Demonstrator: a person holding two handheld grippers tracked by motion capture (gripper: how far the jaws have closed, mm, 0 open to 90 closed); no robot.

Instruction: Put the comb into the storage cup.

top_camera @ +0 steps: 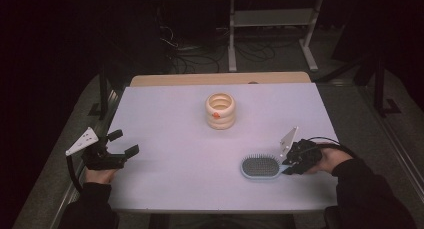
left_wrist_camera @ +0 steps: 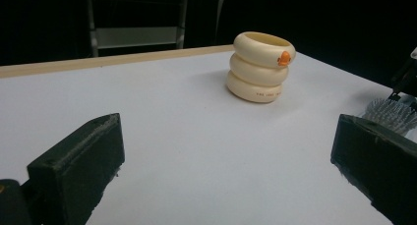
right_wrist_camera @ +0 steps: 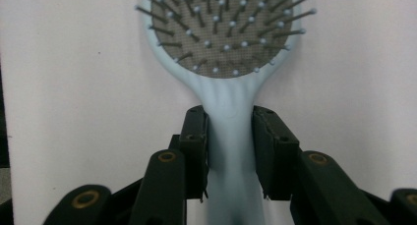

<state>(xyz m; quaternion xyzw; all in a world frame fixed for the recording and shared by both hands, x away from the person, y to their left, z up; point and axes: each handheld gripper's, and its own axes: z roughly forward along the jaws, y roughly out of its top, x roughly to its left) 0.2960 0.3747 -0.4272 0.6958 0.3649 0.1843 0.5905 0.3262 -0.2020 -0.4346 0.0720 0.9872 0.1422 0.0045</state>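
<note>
A light blue hairbrush (top_camera: 260,167) lies bristles up on the white table (top_camera: 170,114) at the front right. My right gripper (top_camera: 289,167) is shut on its handle; in the right gripper view both pads press the handle (right_wrist_camera: 230,136) of the hairbrush (right_wrist_camera: 221,28) from either side. A cream holder of three stacked rings with an orange duck bill (top_camera: 220,110) stands upright at the table's middle back, and in the left gripper view the holder (left_wrist_camera: 260,67) stands ahead. My left gripper (top_camera: 124,143) hovers open at the front left with nothing between its fingers (left_wrist_camera: 78,166).
A wooden strip (top_camera: 220,78) runs along the table's far edge. Beyond it are a white shelf frame (top_camera: 272,19) and cables on the dark floor. Bare table surface lies between the two grippers.
</note>
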